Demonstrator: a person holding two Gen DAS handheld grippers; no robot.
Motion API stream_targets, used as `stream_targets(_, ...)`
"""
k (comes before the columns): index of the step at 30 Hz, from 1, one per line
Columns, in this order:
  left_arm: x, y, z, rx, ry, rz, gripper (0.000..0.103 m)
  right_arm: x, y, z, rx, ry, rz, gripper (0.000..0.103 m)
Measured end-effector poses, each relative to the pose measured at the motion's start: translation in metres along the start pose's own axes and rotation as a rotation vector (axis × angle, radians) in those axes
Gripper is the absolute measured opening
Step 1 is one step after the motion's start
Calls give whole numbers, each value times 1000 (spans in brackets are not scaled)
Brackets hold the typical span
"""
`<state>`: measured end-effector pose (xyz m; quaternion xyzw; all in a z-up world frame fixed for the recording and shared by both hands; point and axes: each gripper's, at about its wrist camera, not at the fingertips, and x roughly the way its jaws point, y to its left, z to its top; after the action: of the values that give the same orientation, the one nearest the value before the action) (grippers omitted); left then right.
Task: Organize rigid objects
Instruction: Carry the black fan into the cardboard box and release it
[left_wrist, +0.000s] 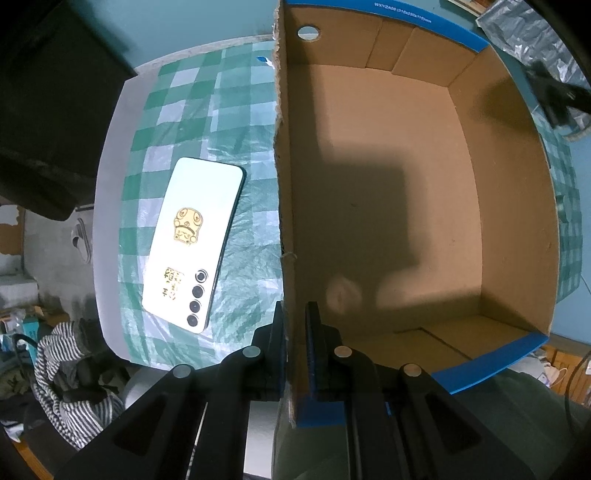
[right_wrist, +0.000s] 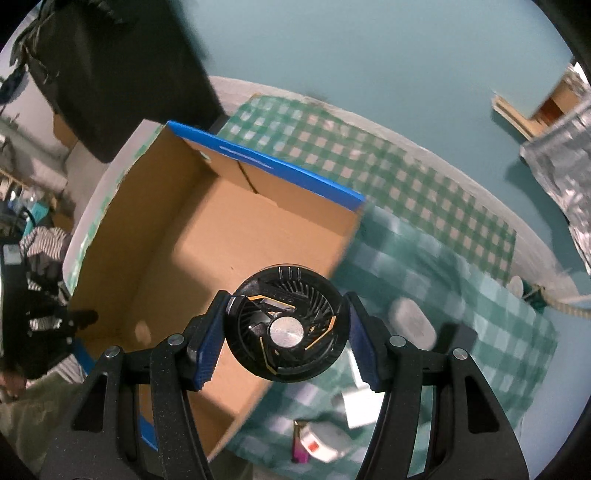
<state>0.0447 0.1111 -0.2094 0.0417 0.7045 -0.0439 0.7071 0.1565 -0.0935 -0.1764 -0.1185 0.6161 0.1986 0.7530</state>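
one white phone (left_wrist: 194, 243) is seen lying flat, back side up, on a green-and-white checked cloth (left_wrist: 177, 122), at about nine o'clock from the left gripper's view. four round camera lenses and two gold stickers can be counted on it. just to its right, one open cardboard box (left_wrist: 406, 192) with blue-edged rims is stood on the cloth; its inside is bare. the left gripper (left_wrist: 295, 332), at six o'clock, is pressed together on the box's left wall, one finger outside and one inside.

in the right wrist view, the same box (right_wrist: 192, 240) is seen at nine to ten o'clock. one round black fan (right_wrist: 286, 326) with a silver hub is pinched between the two blue pads of the right gripper (right_wrist: 286, 332), held above the box's right edge. at five o'clock, several small blurred items are left on the cloth (right_wrist: 424, 236): one white oval case (right_wrist: 412, 321), one pink lighter (right_wrist: 300, 443), and white pieces that cannot be told apart.
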Motion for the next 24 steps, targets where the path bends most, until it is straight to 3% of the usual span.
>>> stream_targets(10,0,2,-1,3,8,-2,9,42,14,28,-28,75,11,62)
stream_targets(24,0,5,0,0,7,-1,9,61,20,33,-26,99,-8,62)
